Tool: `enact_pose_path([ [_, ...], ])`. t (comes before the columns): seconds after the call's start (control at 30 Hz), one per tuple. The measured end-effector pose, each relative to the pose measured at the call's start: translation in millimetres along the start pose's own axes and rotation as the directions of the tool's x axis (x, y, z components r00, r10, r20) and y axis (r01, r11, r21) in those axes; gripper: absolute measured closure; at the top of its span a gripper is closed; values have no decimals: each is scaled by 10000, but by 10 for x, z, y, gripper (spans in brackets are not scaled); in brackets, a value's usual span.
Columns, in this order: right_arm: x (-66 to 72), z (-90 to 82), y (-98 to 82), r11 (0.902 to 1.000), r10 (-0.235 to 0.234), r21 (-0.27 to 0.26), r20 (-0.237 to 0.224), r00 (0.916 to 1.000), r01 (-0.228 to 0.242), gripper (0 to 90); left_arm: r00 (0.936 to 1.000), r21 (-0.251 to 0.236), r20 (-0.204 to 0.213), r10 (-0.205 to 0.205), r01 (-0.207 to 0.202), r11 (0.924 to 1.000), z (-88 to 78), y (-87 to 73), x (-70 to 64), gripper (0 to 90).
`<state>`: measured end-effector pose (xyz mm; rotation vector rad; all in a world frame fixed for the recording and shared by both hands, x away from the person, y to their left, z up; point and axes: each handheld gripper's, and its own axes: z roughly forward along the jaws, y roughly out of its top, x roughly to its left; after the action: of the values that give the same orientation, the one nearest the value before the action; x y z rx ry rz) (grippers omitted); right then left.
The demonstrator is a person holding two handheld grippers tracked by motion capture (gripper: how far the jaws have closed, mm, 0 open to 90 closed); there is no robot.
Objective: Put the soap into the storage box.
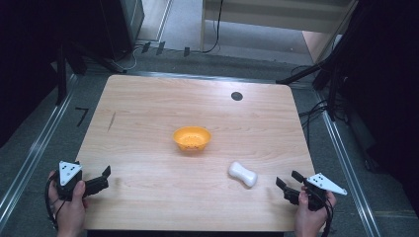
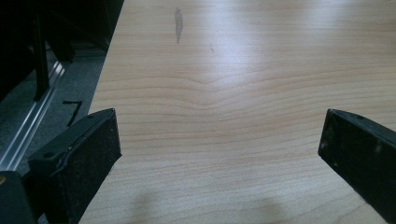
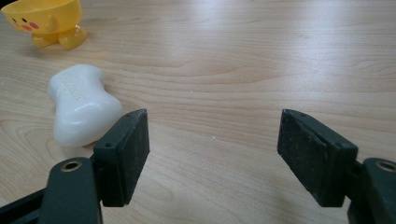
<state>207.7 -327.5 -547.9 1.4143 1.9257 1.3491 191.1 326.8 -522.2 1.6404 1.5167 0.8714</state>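
Your right gripper (image 3: pixel 212 154) has its jaws released, with bare worktop (image 3: pixel 261 60) between them. The soap (image 3: pixel 81 105) lies just beside the left jaw, outside the gap. Farther beyond it stands the bowl (image 3: pixel 46 21). Your left gripper (image 2: pixel 219 144) is also released, holding nothing.

white soap bar (image 3: pixel 81 105) flat on table

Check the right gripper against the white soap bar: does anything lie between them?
Nothing: in the high view, bare table separates the right gripper from the white soap bar, open jaws empty.
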Motion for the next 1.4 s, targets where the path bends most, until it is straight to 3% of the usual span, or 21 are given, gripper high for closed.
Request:
enact_pose_path([
  [0.03,-1,-2,4,10000,52,10,-51,10000,-52,320,10000,9,-25,92,-92,10000,-3,0,-3,0],
  [0.07,-12,-3,12,9997,216,150,-498,9985,-208,422,9999,-51,-58,96,-96,9999,-3,-3,-11,0],
  [0.13,-28,11,22,9990,286,384,-1211,9922,-241,449,9998,-110,-102,178,-179,9998,-12,-5,-23,0],
  [0.33,49,26,93,9948,-134,986,-1280,9917,262,400,9999,-212,-115,77,-79,9997,-15,-8,-17,0],
  [0.43,95,45,165,9918,-122,1241,-1504,9886,311,488,9996,-201,-168,205,-209,9996,-16,-8,-30,0],
  [0.5,107,67,209,9911,141,1323,-2047,9787,134,465,9996,-167,-87,258,-260,9995,-12,-8,-35,0],
  [0.53,122,81,230,9885,171,1507,-2077,9780,148,429,9996,-135,-63,286,-287,9995,-11,-6,-32,0],
  [0.67,212,158,289,9723,-468,2166,-1876,9811,878,319,9999,-183,-42,123,-124,9998,-19,-10,-20,0],
  [0.8,296,195,349,9595,-758,2482,-2295,9704,1336,257,9999,-242,-78,80,-82,9997,-26,-12,-14,0],
  [0.87,354,243,378,9431,-718,2957,-2655,9614,1521,213,9998,-255,-110,148,-150,9996,-23,-13,-23,0],
  [0.9,377,260,387,9347,-894,3110,-2625,9608,1720,214,9998,-266,-102,177,-180,9995,-21,-13,-27,0],
  [0.93,414,284,400,9187,-1203,3372,-2567,9590,2055,217,9997,-263,-87,210,-212,9994,-23,-13,-28,0],
  [1.0,469,314,420,9029,-1577,3545,-2531,9545,2432,223,9997,-252,-98,206,-208,9995,-25,-13,-29,0],
  [1.07,500,329,446,8926,-1906,3593,-2464,9502,2722,233,9998,-269,-96,170,-172,9995,-24,-13,-26,0],
  [1.13,505,338,457,8900,-2065,3548,-2461,9470,2862,234,9999,-255,-81,148,-150,9996,-25,-13,-23,0],
  [1.17,531,352,488,8738,-2359,3732,-2351,9429,3116,250,9999,-226,-42,148,-149,9996,-26,-12,-17,0],
  [1.23,550,374,522,8596,-2514,3876,-2465,9360,3329,252,9999,-215,-21,124,-125,9997,-24,-11,-15,0],
  [1.3,559,384,539,8557,-2578,3880,-2540,9322,3424,252,9999,-208,-33,117,-118,9997,-22,-11,-18,0],
  [1.37,607,430,603,8313,-2918,4060,-2624,9198,3796,252,9999,-168,-15,159,-159,9997,-19,-10,-21,0],
  [1.4,607,430,603,8313,-2918,4060,-2624,9198,3796,252,9999,-168,-15,159,-159,9997,-19,-10,-21,0],
])
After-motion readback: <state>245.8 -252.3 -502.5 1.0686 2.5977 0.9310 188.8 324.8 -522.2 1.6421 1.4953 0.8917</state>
